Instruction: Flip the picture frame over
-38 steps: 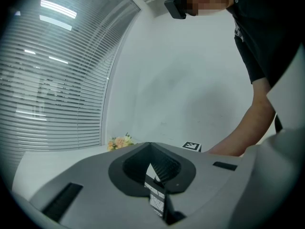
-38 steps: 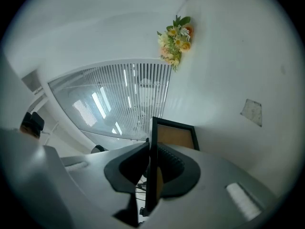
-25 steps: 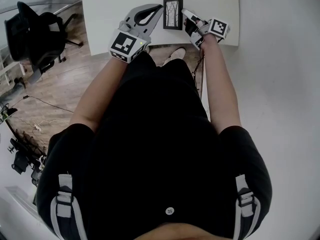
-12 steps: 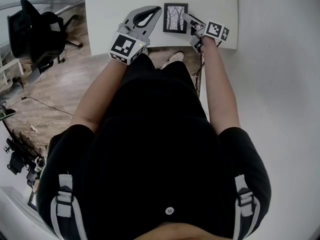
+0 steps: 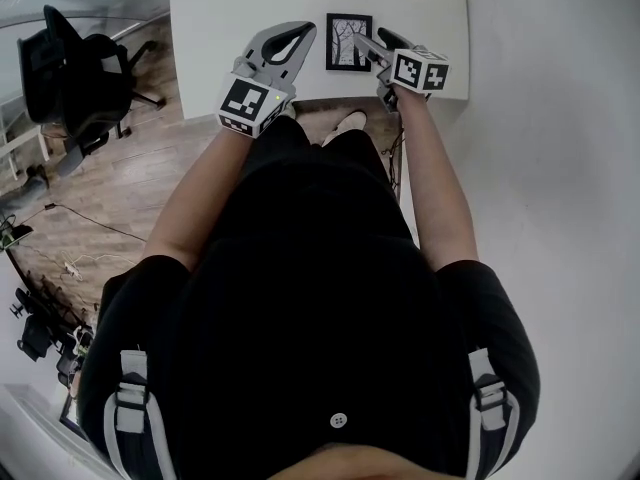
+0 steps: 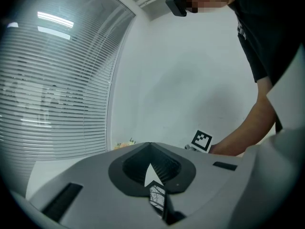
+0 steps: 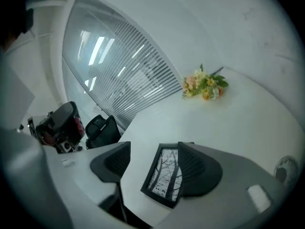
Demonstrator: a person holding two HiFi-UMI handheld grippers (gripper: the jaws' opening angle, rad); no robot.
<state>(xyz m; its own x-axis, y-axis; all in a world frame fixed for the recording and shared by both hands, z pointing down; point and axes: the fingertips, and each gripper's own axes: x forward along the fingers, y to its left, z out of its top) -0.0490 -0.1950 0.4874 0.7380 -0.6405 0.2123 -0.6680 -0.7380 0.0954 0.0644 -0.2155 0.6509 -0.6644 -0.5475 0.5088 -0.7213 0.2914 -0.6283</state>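
The black picture frame (image 5: 349, 41) lies flat on the white table (image 5: 230, 8) near its front edge, with the tree picture facing up. My right gripper (image 5: 372, 40) hovers at the frame's right side. Its jaws are opening and stand wide, and the pads do not touch the frame (image 7: 164, 173), which lies below and between them. My left gripper (image 5: 303, 28) is shut and empty, just left of the frame. Through the left gripper (image 6: 150, 149), only a sliver of the frame (image 6: 156, 198) shows.
A small bunch of flowers (image 7: 205, 85) lies at the table's far end. A black office chair (image 5: 70, 68) stands on the wooden floor to the left. The table's front edge runs right below the frame, with the person's shoe (image 5: 350, 120) under it.
The right gripper rolled, opened its jaws and let go of the frame's right edge. The frame now lies flat, picture up. The left gripper stayed put.
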